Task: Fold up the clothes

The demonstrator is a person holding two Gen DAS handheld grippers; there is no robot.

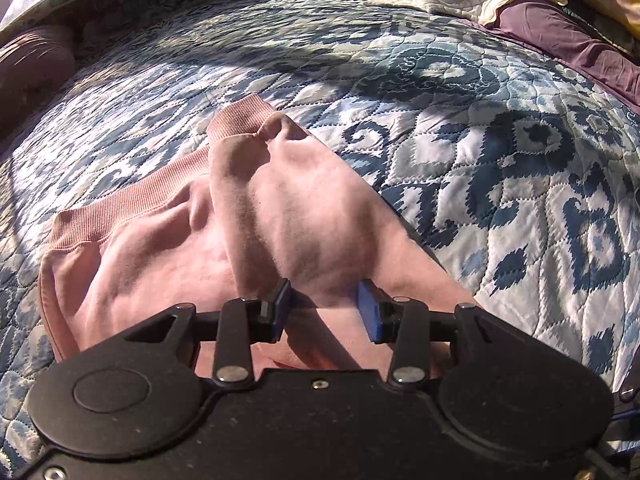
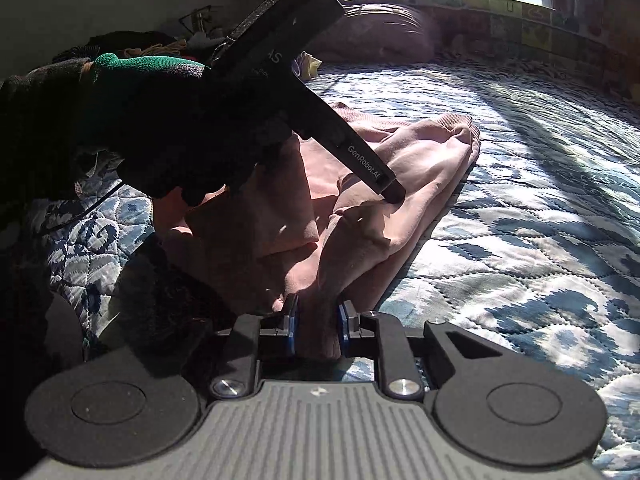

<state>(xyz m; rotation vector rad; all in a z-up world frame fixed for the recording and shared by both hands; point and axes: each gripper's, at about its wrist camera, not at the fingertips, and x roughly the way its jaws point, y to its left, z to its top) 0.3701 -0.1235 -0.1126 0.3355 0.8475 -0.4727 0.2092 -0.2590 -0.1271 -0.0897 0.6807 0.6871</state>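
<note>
Right claw pinches a bunched pink sweatshirt fold; left claw, spread, presses onto it.

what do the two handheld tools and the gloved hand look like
Both are black, with blue pads on their fingers and round discs at the base corners. The right tool has a grey ribbed top. The left tool carries white "GenRobot.AI" lettering. The hand wears a dark glove with a green cuff.

A pink sweatshirt with ribbed hem lay rumpled and partly folded on the blue patterned quilt, its cuffed sleeve end pointing toward twelve o'clock.
</note>
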